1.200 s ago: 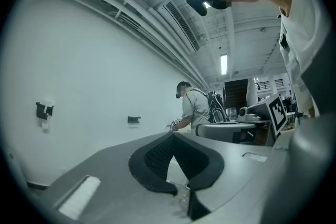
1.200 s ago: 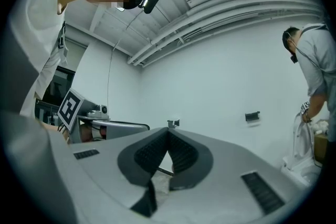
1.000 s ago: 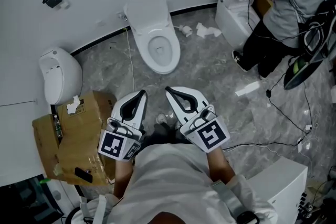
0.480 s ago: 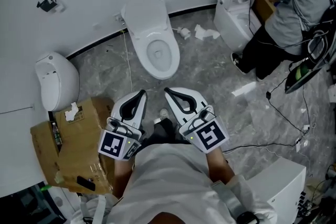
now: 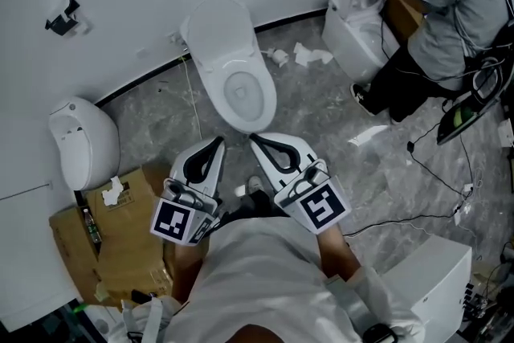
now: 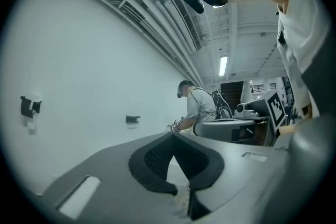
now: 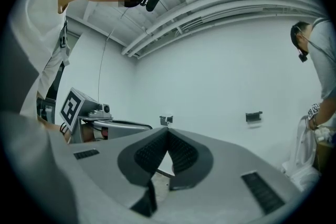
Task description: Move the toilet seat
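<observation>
A white toilet stands against the wall just ahead of me, its lid raised back and the seat ring down over the bowl. My left gripper and right gripper are held side by side in front of my body, both shut and empty, their tips just short of the bowl's front rim. In the left gripper view the left gripper points level at the white wall. The right gripper does the same in the right gripper view. The toilet is hidden below both gripper views.
A wall urinal and a cardboard box are at my left. Another person works at a second toilet at the back right. Paper scraps and cables lie on the marble floor. A white cabinet stands at my right.
I have moved toward the toilet with both grippers held out; the bowl now lies much closer to their tips. Both grippers stay shut and empty.
</observation>
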Demonstrator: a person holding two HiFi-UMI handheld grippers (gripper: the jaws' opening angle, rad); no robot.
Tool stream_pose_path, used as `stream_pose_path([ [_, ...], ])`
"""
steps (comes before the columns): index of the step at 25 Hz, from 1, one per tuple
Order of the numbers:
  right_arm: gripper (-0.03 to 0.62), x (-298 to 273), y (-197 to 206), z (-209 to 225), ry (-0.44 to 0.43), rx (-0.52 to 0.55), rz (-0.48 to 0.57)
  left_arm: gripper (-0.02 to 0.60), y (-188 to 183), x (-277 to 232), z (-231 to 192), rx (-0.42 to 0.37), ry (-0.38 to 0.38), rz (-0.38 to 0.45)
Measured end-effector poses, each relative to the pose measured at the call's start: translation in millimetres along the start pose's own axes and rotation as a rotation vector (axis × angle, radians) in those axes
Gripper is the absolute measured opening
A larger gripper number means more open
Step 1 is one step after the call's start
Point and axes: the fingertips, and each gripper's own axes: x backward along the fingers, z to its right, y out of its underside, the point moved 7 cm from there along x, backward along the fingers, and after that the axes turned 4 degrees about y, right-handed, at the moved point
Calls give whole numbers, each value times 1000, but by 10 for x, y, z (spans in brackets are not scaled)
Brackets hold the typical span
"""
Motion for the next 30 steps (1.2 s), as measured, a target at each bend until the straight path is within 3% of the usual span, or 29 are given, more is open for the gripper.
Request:
stream_pose_path([
  [10, 0, -363, 19, 83, 13, -3, -29, 0, 5, -131, -362, 9, 21, 2],
  [18, 0, -631, 112, 277, -15, -5, -45, -2, 111, -291, -617, 22, -9, -12],
  [30, 0, -1187, 188, 1026, -82, -6, -59, -2, 191, -998, -1074, 34, -66, -46],
])
